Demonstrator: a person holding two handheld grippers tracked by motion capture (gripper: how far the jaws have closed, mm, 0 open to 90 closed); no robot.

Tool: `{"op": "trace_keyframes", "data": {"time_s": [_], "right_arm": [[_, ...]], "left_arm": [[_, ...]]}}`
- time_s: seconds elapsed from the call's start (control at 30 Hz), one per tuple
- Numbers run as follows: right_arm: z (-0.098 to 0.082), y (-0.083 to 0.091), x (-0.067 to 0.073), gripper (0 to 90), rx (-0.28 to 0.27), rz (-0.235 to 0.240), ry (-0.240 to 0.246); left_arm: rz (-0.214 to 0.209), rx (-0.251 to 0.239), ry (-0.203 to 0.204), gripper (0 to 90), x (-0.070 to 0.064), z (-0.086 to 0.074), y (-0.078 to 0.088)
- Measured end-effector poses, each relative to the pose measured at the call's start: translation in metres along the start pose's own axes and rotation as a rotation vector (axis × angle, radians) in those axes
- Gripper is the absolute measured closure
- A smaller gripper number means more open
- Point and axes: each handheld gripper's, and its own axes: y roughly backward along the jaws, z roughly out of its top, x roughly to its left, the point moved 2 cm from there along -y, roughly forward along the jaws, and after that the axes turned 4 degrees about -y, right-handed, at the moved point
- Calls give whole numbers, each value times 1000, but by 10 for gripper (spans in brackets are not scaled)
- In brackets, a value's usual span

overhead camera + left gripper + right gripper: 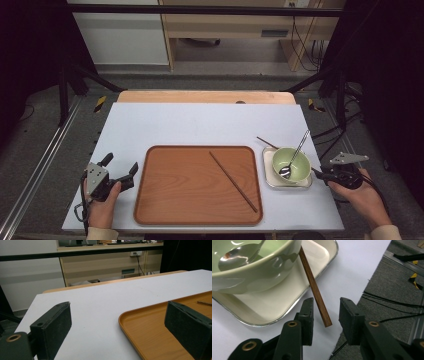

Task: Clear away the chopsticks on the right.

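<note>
Our right tool (325,320), half-narrowed and gripping nothing yet, straddles the brown wooden chopstick (314,287) end; off-centre closing could lever it against the pale green ceramic bowl (254,272).

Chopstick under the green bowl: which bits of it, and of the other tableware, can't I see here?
- Chopstick: middle hidden beneath the green bowl, right gripper view and high view.
- Spoon: handle cut off by the top edge, right gripper view.
- Tray chopstick: all but one end cut off by the right edge, left gripper view.
</note>
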Motion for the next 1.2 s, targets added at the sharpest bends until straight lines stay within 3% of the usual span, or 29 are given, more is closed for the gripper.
{"op": "trace_keyframes", "data": {"time_s": [0.1,0.27,0.33,0.47,0.5,0.53,0.67,0.8,0.93,1.07,1.2], "right_arm": [[1,-2,1,694,7,19,20],[3,-1,2,802,17,52,2],[2,-1,3,837,7,81,-7],[0,0,5,846,-40,93,-21],[-1,1,5,846,-45,87,-43],[-1,1,3,846,-51,71,-35],[3,11,-3,847,-76,-6,-116],[15,29,-6,846,-158,-142,-179],[31,52,-4,846,-248,-241,-241],[48,70,8,847,-305,-270,-262],[64,79,35,847,-330,-225,-243]], "left_arm": [[-1,1,0,68,0,0,0],[0,1,-1,69,0,0,0],[3,1,-1,68,0,0,0],[5,-2,-4,69,0,1,1],[3,-2,-5,69,0,1,1],[3,-2,-6,69,1,1,1],[8,-2,0,68,2,0,1],[7,-9,2,69,2,1,2],[7,-13,9,69,3,2,3],[4,-18,14,68,4,2,3],[4,-21,20,68,5,2,4]]}}
